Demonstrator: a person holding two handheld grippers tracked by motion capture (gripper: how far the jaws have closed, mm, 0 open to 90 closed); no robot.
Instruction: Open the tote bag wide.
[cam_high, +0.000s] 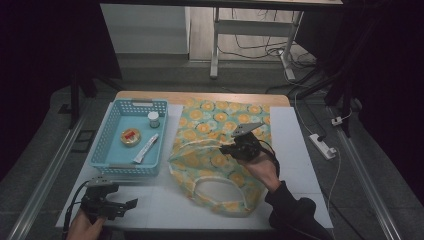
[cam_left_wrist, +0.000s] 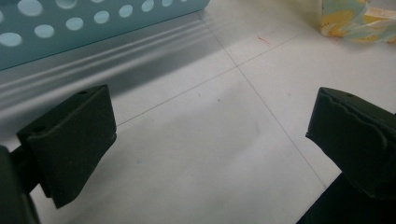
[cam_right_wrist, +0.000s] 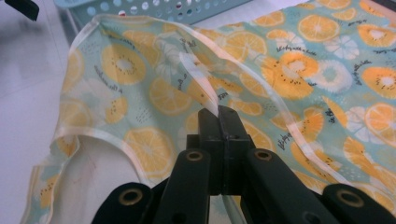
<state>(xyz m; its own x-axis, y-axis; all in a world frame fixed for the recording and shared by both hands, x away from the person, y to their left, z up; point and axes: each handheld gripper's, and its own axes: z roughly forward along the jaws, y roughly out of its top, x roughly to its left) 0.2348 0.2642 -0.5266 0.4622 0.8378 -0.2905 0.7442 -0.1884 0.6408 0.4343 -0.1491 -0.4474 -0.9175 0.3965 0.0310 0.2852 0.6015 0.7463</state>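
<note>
A fruit-print bag (cam_high: 220, 150) with orange slices on a teal ground lies in the middle of the white table. My right gripper (cam_high: 226, 149) is shut on the bag's upper layer and holds it lifted, so the mouth (cam_high: 222, 192) gapes toward the front edge. In the right gripper view the jaws pinch the pale hem of the bag (cam_right_wrist: 154, 93), with my right gripper (cam_right_wrist: 218, 112) closed tight on it. My left gripper (cam_high: 131, 204) rests low at the front left, open and empty; its view shows the left gripper (cam_left_wrist: 210, 126) over bare table.
A light blue basket (cam_high: 114, 145) stands left of the bag, holding a small white bottle (cam_high: 153, 119), a round tin (cam_high: 130, 136) and a white tube (cam_high: 146, 148). Its perforated wall (cam_left_wrist: 70, 28) is just ahead of the left jaws. A power strip (cam_high: 322, 145) lies on the floor at the right.
</note>
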